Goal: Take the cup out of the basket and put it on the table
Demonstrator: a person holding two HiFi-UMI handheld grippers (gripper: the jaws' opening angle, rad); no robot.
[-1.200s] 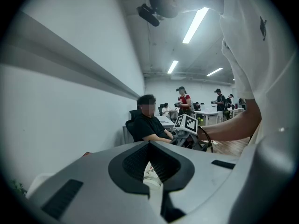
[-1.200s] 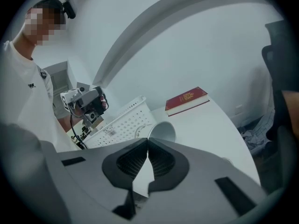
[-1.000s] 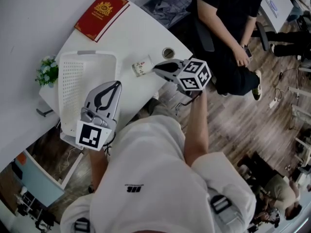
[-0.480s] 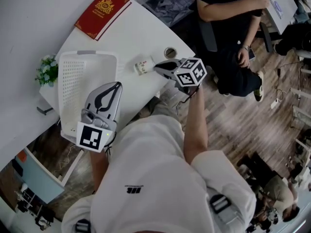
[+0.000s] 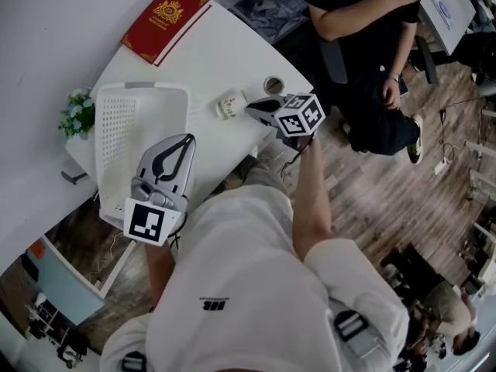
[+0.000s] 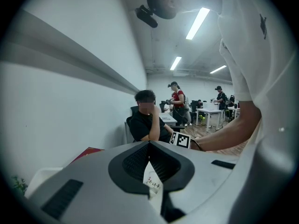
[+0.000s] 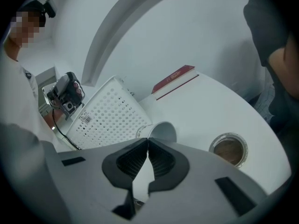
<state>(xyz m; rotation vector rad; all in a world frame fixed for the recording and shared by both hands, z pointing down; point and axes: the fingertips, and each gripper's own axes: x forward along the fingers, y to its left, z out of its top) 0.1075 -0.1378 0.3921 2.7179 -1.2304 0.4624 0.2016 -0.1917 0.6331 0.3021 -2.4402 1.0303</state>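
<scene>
A white paper cup point(image 5: 230, 104) with small red print sits tilted, mouth toward the right gripper, just right of the white perforated basket point(image 5: 116, 130) and low over the white table point(image 5: 201, 53). My right gripper point(image 5: 249, 108) is shut on the cup's rim. In the right gripper view the cup's open mouth point(image 7: 162, 130) shows just past the closed tips of the right gripper point(image 7: 148, 139). Whether the cup rests on the table I cannot tell. My left gripper point(image 5: 188, 136) hovers over the basket's near right corner, shut and holding nothing; the left gripper point(image 6: 149, 143) has its tips together.
A red book point(image 5: 163, 22) lies at the table's far side. A small round jar point(image 5: 273, 84) with brown contents stands near the table edge beside the cup. A potted plant point(image 5: 76, 115) sits left of the basket. A seated person in black point(image 5: 364, 37) is beyond the table.
The right gripper has sunk toward the table with the cup in it, its marker cube now looking smaller. The left gripper has stayed over the basket.
</scene>
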